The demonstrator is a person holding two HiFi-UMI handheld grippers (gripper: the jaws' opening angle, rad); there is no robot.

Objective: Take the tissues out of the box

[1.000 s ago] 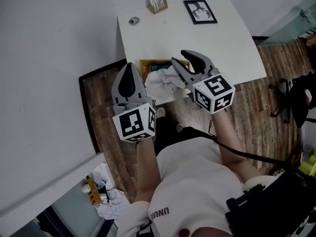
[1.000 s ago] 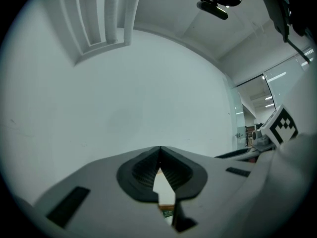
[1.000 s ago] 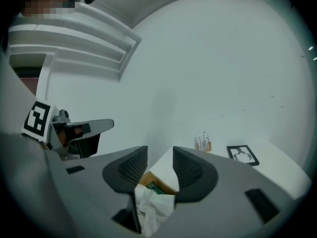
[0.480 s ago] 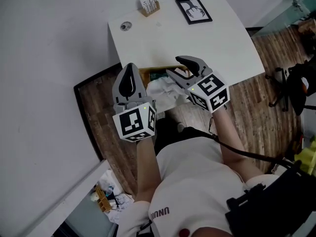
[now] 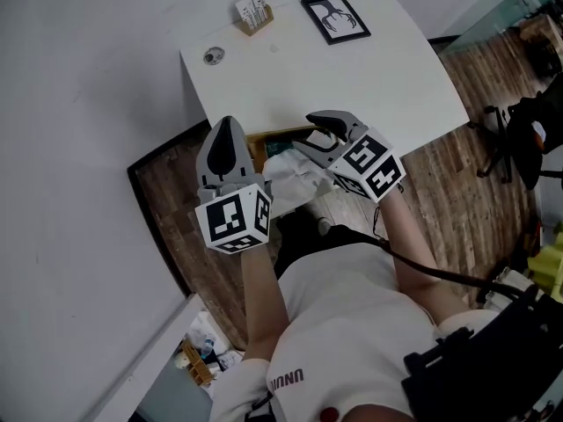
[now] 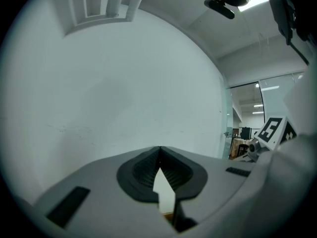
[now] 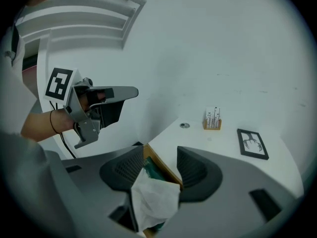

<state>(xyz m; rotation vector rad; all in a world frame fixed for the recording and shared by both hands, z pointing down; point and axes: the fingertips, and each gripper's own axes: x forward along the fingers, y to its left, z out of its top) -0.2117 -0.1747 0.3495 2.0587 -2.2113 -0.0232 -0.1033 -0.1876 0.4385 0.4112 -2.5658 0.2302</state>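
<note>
A wooden tissue box [image 5: 260, 139] with a green inside [image 7: 154, 173] sits at the white table's near edge. Crumpled white tissues [image 5: 295, 179] bulge out of it toward me. My right gripper [image 5: 306, 132] hovers over the box with its jaws opening. A loose tissue [image 7: 153, 200] lies between the jaws and is not pinched [image 7: 161, 155]. My left gripper [image 5: 227, 123] is held upright just left of the box, apart from the tissues. Its jaws are shut with nothing in them [image 6: 159, 150].
On the white table [image 5: 387, 77] stand a black picture frame [image 5: 334, 18], a small card holder [image 5: 252, 12] and a round metal disc [image 5: 213, 55]. A white wall [image 5: 79, 104] runs along the left. Wooden floor [image 5: 440, 192] and a dark chair [image 5: 528, 139] lie to the right.
My right gripper has sunk a little leftward toward the box and its jaws have spread. The tissue it held up has dropped onto the pile. The left gripper has barely moved.
</note>
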